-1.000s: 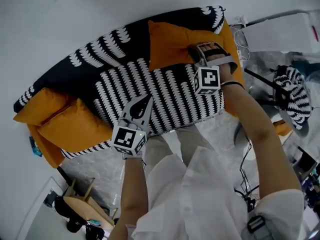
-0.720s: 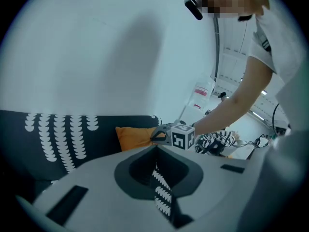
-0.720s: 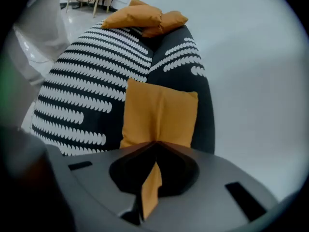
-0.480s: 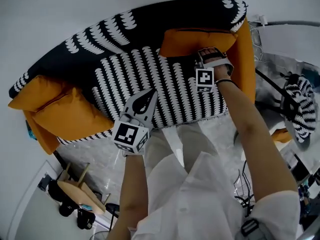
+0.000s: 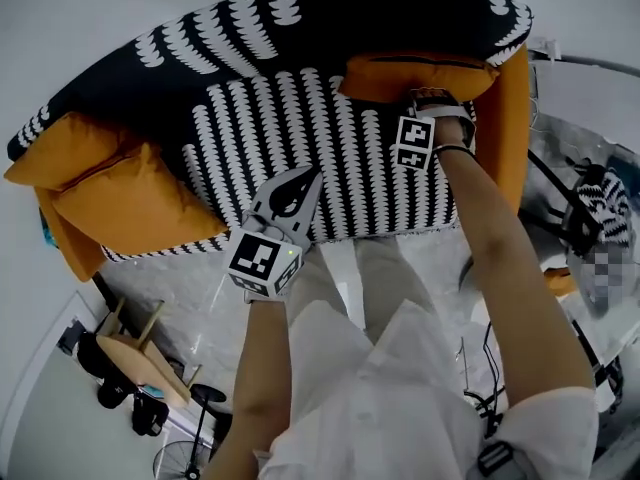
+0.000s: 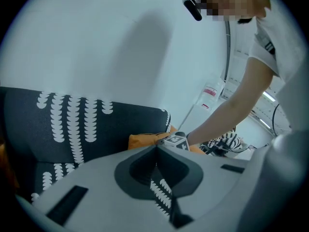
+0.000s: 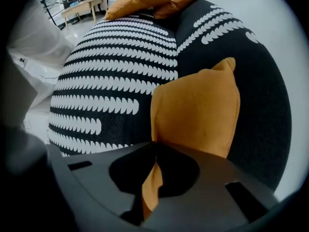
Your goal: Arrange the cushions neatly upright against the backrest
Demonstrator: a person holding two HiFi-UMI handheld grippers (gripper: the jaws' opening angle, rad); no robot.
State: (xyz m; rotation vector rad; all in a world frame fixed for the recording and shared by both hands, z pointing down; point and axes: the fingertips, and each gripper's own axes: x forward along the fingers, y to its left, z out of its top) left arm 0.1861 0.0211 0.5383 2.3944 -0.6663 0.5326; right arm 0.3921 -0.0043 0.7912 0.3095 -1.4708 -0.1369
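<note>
A black sofa with white scallop print has its backrest [image 5: 250, 28] at the top of the head view. An orange cushion [image 5: 415, 76] stands at the seat's right end against the backrest. My right gripper [image 5: 432, 96] is shut on the cushion's [image 7: 198, 115] near edge, and orange cloth runs between its jaws [image 7: 154, 146]. Two more orange cushions [image 5: 130, 208] lie piled at the seat's left end [image 7: 140, 1]. My left gripper [image 5: 305, 175] hovers over the seat's front edge, shut with nothing in it [image 6: 156, 149].
An orange side panel [image 5: 512, 118] closes the sofa's right end. A wooden stool [image 5: 140, 353] stands on the floor at the lower left. Cables and a black-and-white striped bundle [image 5: 600, 208] lie on the floor to the right.
My right gripper has come down with the orange cushion, which now stands steeper against the backrest. The left gripper has sunk a little toward the seat's front.
</note>
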